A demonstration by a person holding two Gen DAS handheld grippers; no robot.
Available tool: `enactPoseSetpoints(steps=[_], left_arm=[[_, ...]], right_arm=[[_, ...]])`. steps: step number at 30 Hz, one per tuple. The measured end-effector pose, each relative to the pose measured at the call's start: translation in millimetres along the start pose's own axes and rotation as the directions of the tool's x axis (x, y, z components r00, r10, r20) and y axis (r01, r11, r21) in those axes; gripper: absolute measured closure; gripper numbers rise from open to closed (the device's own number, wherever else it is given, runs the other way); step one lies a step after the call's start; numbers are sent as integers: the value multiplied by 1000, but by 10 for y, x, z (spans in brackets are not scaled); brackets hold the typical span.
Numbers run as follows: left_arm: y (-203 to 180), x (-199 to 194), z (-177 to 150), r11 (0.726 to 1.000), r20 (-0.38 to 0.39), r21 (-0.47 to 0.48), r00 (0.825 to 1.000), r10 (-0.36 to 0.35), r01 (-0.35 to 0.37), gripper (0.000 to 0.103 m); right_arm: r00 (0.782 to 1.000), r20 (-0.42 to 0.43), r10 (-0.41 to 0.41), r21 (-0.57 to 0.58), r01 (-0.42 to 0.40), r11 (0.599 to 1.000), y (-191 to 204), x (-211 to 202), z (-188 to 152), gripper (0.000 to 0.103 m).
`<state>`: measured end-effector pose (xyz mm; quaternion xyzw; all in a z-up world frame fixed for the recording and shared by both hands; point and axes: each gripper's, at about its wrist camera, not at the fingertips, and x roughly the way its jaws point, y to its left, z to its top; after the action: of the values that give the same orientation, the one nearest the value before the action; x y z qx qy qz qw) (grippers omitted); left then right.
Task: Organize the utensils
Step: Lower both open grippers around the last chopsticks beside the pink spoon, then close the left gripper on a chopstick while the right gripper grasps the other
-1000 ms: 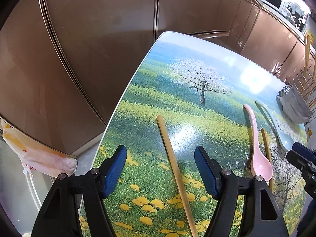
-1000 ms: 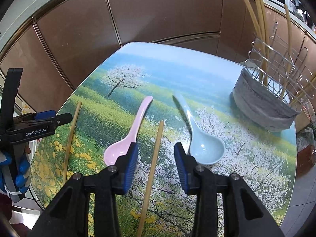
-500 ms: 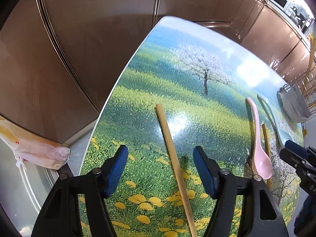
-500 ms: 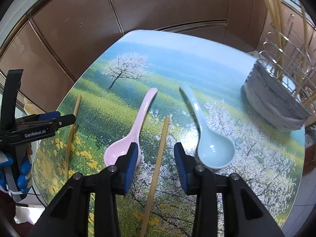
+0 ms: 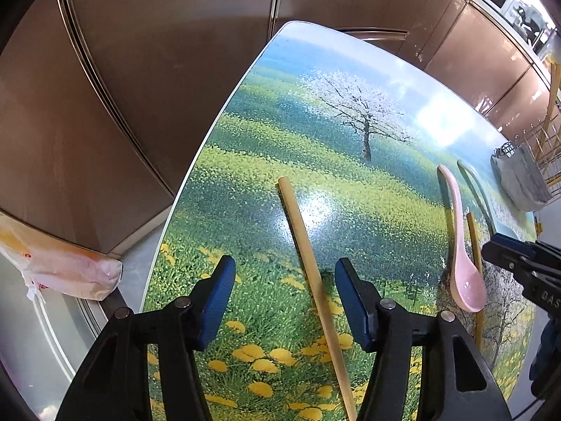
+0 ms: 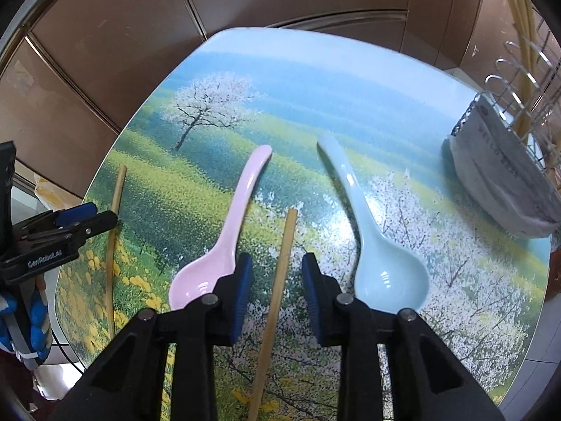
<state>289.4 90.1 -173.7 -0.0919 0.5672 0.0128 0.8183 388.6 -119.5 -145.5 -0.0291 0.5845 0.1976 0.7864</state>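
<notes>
Nearest in each wrist view is a chopstick lying flat on the desk (image 6: 350, 80) between a pair of jaws. The right gripper (image 6: 277, 291) straddles the right chopstick (image 6: 277, 291); its jaws have just been closing but stand apart, a gap showing on each side of the stick, not yet pressing it. The left gripper (image 5: 282, 301) frames the left chopstick (image 5: 308, 263) with a wider gap; its jaws have also been closing and do not touch it, and the stick sits nearer the right-hand pad.

To do this step well, I judge each gripper should drop until its pads reach the desk surface, with the stick centred, then close squarely across it. A thin round stick on a glossy top may roll or skate away if one pad arrives first. The left one wants a small shift toward the stick's side before closing.

The right jaws have little room: the pink spoon (image 6: 224, 238) lies just beside one pad, its bowl partly hidden behind it, and the blue spoon (image 6: 378, 256) sits near the other. Keep the pads clear of both.

Farther off, at the desk's right edge, stands the holder (image 6: 501, 182), wrapped in grey cloth, with chopsticks already upright in it: likely the destination.
</notes>
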Motion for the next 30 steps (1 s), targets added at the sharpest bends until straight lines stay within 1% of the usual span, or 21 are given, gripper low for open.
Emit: enactPoseSetpoints(steps=[4,10,12,15,23,30], left_arm=[[-27,9,13,1000,-5,18,1000,9,-9,46],[-32,14,66,999,-12,36,1000,21,-20,53],[-24,16,79,999,-13,40,1000,26,-25,55],[-28,33,132,998,-15,53,999,42,-41,55],[-163,126,246,986,0,141,996,88,-87,57],[-250,165,313,979,-10,195,998,61,-58,70]], right_arm=[[999,-35,-25,-10,25,1000,23,111,81,76],[995,-76,-64,-45,61,997,107,302,171,76],[994,-81,-70,-55,65,996,133,326,197,77],[993,-83,-82,-73,76,994,182,363,220,79],[992,-90,-85,-105,75,992,225,350,178,83],[991,-101,-83,-131,69,989,221,306,114,86]])
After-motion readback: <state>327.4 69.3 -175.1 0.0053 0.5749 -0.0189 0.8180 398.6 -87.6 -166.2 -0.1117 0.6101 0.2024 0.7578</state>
